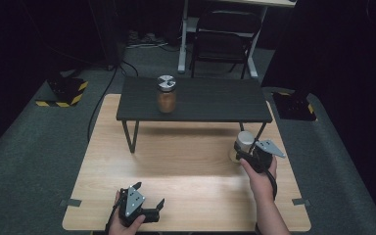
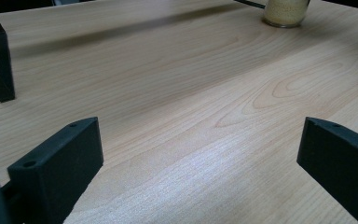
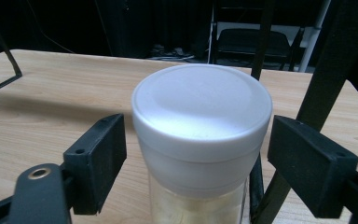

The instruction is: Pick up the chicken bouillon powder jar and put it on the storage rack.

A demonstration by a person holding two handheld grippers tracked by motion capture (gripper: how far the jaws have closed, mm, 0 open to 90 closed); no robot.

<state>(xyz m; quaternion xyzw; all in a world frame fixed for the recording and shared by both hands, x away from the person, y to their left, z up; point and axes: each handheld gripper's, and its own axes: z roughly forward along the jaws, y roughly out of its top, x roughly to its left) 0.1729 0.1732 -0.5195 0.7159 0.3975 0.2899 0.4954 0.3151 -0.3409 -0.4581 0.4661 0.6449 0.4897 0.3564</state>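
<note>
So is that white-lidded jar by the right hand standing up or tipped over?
Upright: the jar stands on the table, its white lid on top.

On the table [image 1: 186, 171] a low shelf [image 1: 210, 100] stands across the far half, and a metal-lidded jar [image 1: 166, 94] sits on its top, left of centre. A white-lidded jar [image 1: 243, 146] stands on the table at the right, just before the shelf's right front leg, between my right gripper's [image 3: 198, 163] spread jaws without touching either. My left gripper [image 1: 147, 209] rests near the table's front edge, left of centre, well apart from both jars.
</note>
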